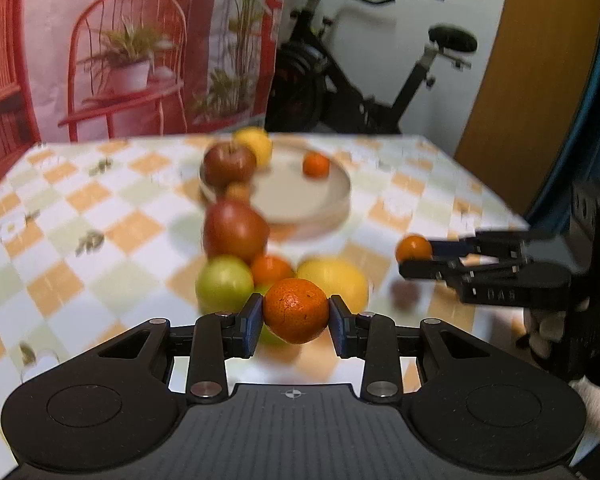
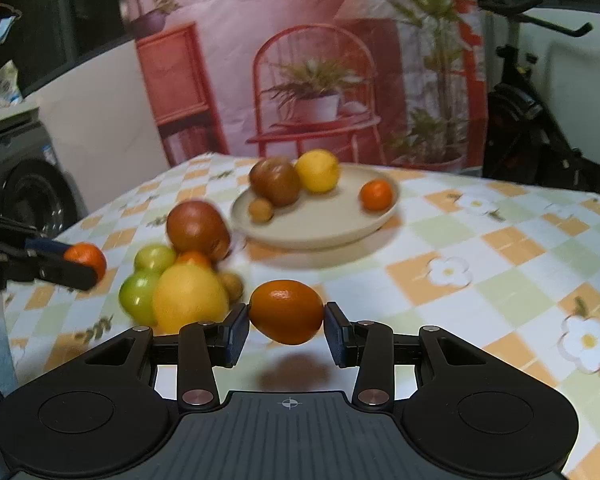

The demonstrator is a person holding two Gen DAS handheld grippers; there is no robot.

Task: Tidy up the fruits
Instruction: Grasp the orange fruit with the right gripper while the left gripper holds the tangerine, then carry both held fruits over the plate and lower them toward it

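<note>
Both grippers are clamped on a mandarin each: left gripper (image 1: 296, 314) pinches the rough one (image 1: 296, 310), right gripper (image 2: 286, 322) the smooth one (image 2: 286, 312), held clear of the table, probably headed for the plate (image 2: 340, 232) at 12 o'clock. At 10 o'clock sits the loose pile (image 2: 180, 276): two green apples, one lemon, one red apple, plus smaller bits. Plate holds four fruits.

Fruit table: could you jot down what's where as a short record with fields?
left gripper: shut on a tangerine
right gripper: shut on an orange, clear of the cloth
plate: apple, lemon, small orange fruit, small brown fruit
pile: beside the plate, on the checked cloth
</note>
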